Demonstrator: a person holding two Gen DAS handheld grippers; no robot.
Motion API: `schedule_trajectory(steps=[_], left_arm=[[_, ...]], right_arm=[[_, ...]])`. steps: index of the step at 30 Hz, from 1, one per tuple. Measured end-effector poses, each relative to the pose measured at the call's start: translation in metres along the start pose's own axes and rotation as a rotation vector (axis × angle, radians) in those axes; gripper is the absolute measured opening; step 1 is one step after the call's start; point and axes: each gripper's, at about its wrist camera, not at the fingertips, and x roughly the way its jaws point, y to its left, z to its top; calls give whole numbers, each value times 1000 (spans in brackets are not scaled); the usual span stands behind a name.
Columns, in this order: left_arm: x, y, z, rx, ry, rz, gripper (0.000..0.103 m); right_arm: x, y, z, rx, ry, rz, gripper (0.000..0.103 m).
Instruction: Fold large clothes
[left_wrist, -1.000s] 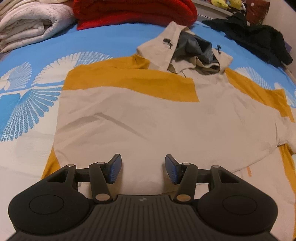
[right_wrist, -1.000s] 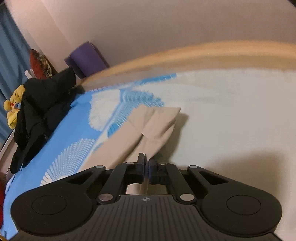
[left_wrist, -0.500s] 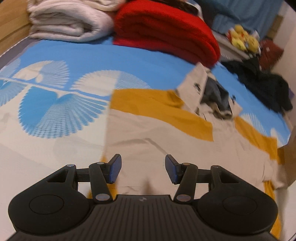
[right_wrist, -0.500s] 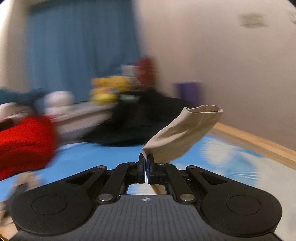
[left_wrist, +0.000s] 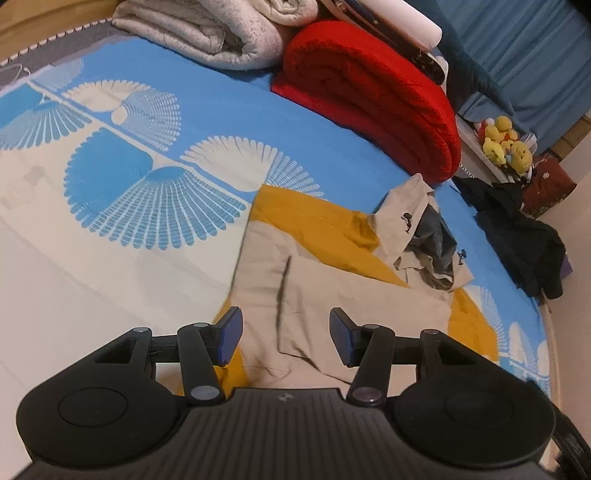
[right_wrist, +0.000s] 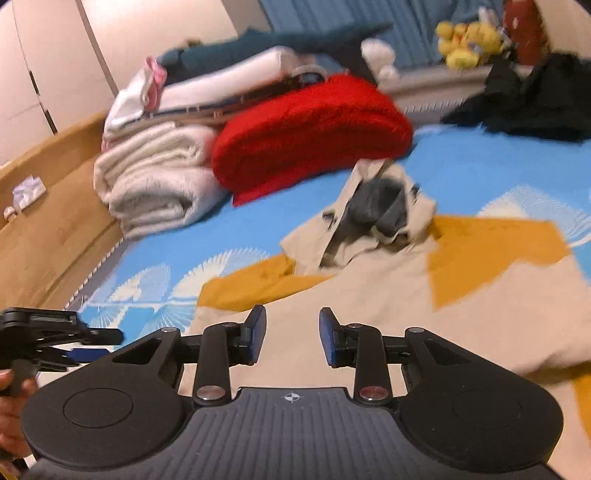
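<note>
A large beige and mustard hooded top (left_wrist: 332, 291) lies spread on the bed, its grey-lined hood (left_wrist: 432, 240) at the far end. A sleeve lies folded over its body. My left gripper (left_wrist: 286, 336) is open and empty, low over the garment's near left part. My right gripper (right_wrist: 291, 334) is open and empty above the beige body (right_wrist: 424, 306); the hood (right_wrist: 380, 210) lies beyond it. The left gripper (right_wrist: 55, 339) also shows at the left edge of the right wrist view.
A red folded blanket (left_wrist: 373, 96) and a pile of white blankets (left_wrist: 214, 29) lie at the head of the blue patterned bed sheet (left_wrist: 140, 155). Black clothes (left_wrist: 517, 232) lie at the bed's right edge. A wooden bed frame (right_wrist: 44, 221) runs along the left.
My right gripper swung the beige sleeve across over the garment, then opened and let it go. My left gripper stayed open and shifted toward the garment's left side.
</note>
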Motion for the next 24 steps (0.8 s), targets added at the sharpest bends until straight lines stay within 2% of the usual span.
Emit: schedule_trajectory(steps=[3, 5, 7, 8, 12, 13, 15, 19, 24], left_arm=[[6, -1, 0, -23, -2, -2, 51], [12, -3, -1, -20, 0, 7, 38], [19, -4, -5, -9, 5, 21, 33], [24, -3, -7, -8, 12, 27, 26], [43, 1, -16, -18, 53, 43, 25], [47, 2, -18, -19, 59, 50, 25], [57, 0, -22, -16, 72, 60, 25], [78, -7, -30, -9, 106, 66, 25], [97, -4, -31, -23, 134, 100, 28]], right_arm=[[-48, 2, 6, -5, -98, -63, 35], [-76, -9, 15, 46, -168, -103, 35], [-92, -20, 21, 82, -230, -140, 36], [-100, -22, 21, 91, -262, -159, 36], [-104, -41, 5, 49, -346, -230, 36], [-99, -47, 1, 38, -350, -254, 36], [-81, -56, -1, 59, -304, -302, 36], [-51, -70, 8, 93, -237, -328, 36], [-36, -91, 15, 150, -178, -343, 36]])
